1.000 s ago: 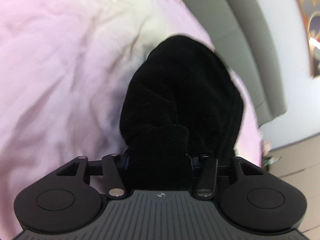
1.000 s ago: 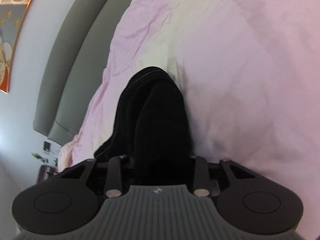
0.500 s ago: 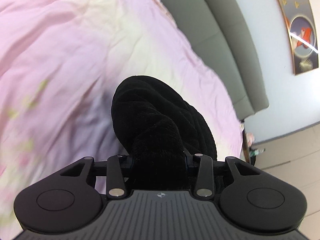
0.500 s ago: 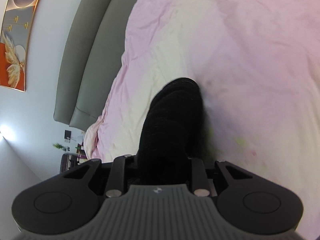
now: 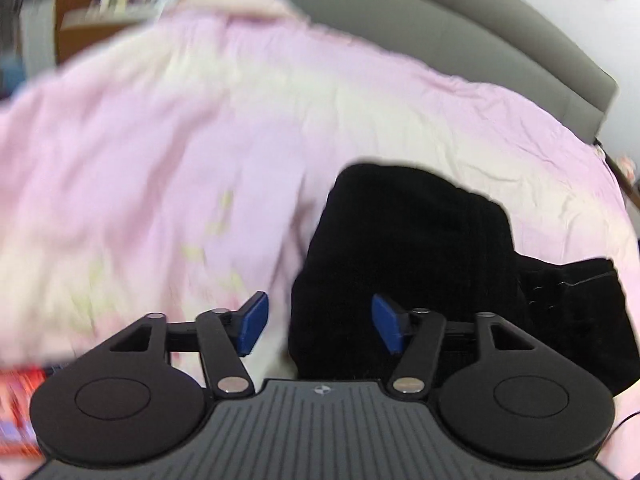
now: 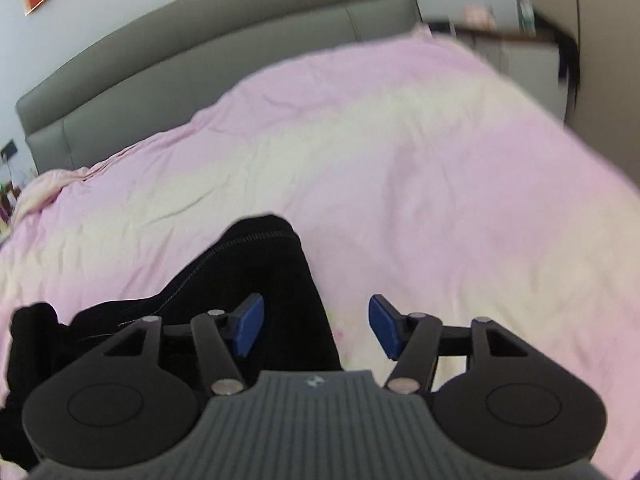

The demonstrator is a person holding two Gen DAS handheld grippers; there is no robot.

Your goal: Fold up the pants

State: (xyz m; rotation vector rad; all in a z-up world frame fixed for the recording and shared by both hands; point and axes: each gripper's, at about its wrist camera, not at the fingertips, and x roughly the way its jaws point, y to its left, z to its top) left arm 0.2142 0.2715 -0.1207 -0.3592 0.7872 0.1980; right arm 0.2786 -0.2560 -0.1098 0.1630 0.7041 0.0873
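— Pants [image 5: 408, 248] first: where do you have them, and which way do they run?

— Your black pants lie bunched on the pink and cream bedcover [image 5: 168, 128], near its front edge. Seen from your left wrist, the bulk sits ahead and to the right of the fingers, and a flatter stitched part trails off further right. Seen from your right wrist, the same pants [image 6: 256, 264] sit ahead and to the left, with a stitched hem at the far end and a dark lump at the left edge of the view. So the long axis runs roughly across in front of you, from one gripper towards the other, with a thick folded end pointing away towards the grey headboard [image 5: 460, 28]. Blur hides which end is waist and which is leg.

— And your left gripper [image 5: 316, 326]?

— Its jaws have just been opening and stand wide. The blue pads [image 5: 252, 326] press on nothing; the left one is over bedcover, the right one over black cloth, but whether that pad touches it you cannot tell.

— Right gripper [image 6: 314, 328]?

— Also just been opening, jaws wide and empty. Its left pad hangs over the pants, its right pad over bare bedcover, with a strip of cover showing between them.
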